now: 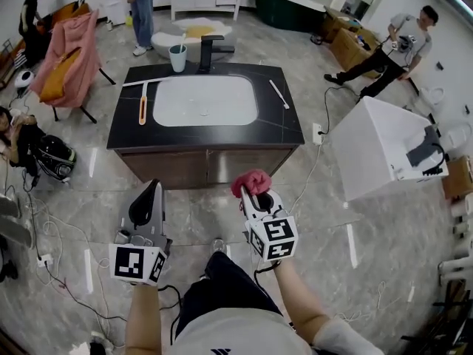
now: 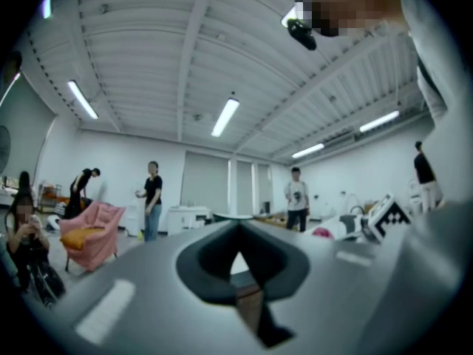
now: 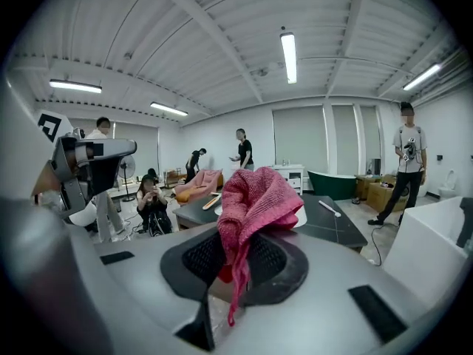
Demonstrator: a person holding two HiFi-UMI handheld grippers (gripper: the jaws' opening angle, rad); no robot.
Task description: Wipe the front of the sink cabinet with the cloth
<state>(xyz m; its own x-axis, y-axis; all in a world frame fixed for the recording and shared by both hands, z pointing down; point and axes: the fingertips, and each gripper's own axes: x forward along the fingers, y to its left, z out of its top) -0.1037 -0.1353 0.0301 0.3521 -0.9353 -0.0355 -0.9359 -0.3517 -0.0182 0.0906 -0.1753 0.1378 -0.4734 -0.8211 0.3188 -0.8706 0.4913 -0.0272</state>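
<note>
Cloth [image 1: 251, 181] mid-frame, bunched, clamped in the fingers of your right gripper [image 1: 253, 191], just below the cabinet [image 1: 199, 166] front, your left gripper [image 1: 154, 186] lower left, fingers clenched on nothing.

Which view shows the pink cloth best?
The right gripper view: the cloth fills the centre, clamped between the right gripper's jaws. The head view shows a small bundle; the left gripper view, a distant pink speck.
</note>
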